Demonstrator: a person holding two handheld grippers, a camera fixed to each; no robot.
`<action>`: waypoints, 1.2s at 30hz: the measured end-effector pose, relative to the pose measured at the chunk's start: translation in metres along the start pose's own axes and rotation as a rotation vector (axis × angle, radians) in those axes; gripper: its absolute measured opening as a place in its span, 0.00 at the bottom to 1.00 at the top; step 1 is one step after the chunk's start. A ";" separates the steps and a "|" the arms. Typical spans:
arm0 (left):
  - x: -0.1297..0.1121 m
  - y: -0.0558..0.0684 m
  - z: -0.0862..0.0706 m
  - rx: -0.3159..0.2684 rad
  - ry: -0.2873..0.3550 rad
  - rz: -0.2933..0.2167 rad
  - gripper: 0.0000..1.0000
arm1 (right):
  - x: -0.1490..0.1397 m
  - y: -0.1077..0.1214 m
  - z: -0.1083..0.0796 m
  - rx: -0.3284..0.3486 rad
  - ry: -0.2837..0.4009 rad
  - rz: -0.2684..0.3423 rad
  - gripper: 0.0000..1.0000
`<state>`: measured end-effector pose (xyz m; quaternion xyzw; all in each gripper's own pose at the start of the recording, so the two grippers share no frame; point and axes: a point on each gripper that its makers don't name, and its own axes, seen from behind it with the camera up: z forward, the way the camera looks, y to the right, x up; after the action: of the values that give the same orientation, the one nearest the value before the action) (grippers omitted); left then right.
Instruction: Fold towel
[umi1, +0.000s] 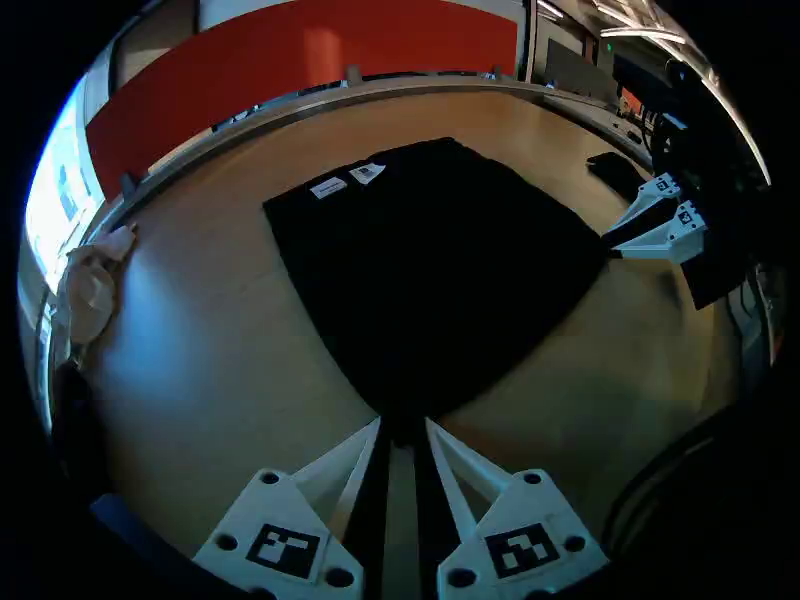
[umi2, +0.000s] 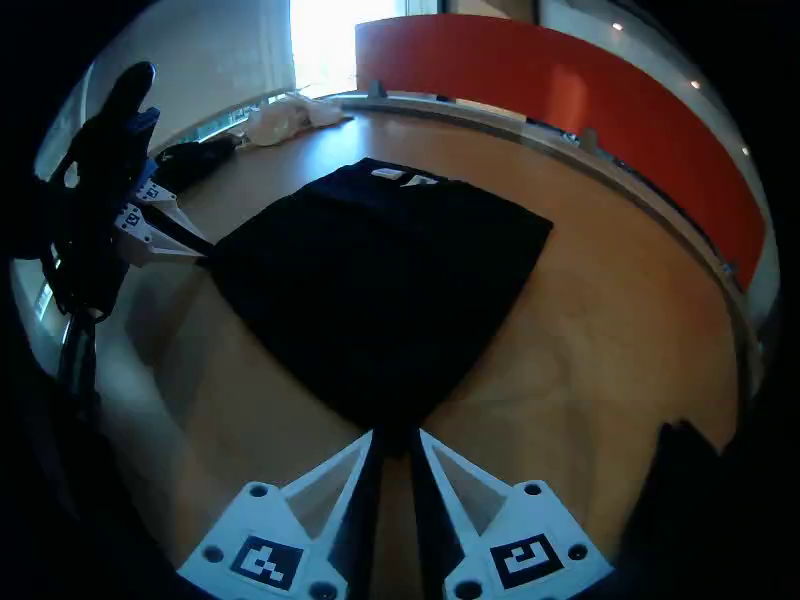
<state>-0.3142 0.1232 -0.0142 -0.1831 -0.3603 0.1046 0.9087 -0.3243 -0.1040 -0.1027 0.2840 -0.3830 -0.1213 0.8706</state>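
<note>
The black towel lay spread flat on the wooden table, its white labels at the far edge. Each of its two near corners was pinched in a tool. The left gripper had its fingers drawn together on the near left corner, with dark cloth showing in the narrow gap between them. The right gripper was clamped in the same way on the near right corner. The likeliest trouble was a slip, since each grip seemed to take only the tip of a corner, and a quick lift or the drag of the cloth on the table could pull it free. A second risk was a skewed fold, if one side rose or travelled faster than the other and the near edge missed the far one. A slack middle might also sag and bunch beneath the fold. Both tools sat low over the table, angled slightly downward with their fingers pointing toward the far side. In the right gripper view, a dark-gloved hand held the left tool from behind. A pale crumpled cloth lay well apart at the far left.
</note>
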 end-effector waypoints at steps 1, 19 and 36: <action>0.000 0.000 0.000 -0.002 0.000 -0.007 0.15 | 0.001 0.000 -0.001 -0.001 0.003 0.000 0.18; 0.020 -0.002 -0.023 -0.019 0.015 -0.086 0.12 | 0.029 0.005 -0.025 -0.008 0.054 -0.002 0.18; 0.004 0.004 -0.012 -0.036 -0.034 -0.049 0.27 | 0.032 0.007 -0.028 -0.009 0.056 -0.014 0.17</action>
<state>-0.3033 0.1252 -0.0211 -0.1889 -0.3818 0.0790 0.9013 -0.2821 -0.1006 -0.0944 0.2861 -0.3558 -0.1210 0.8814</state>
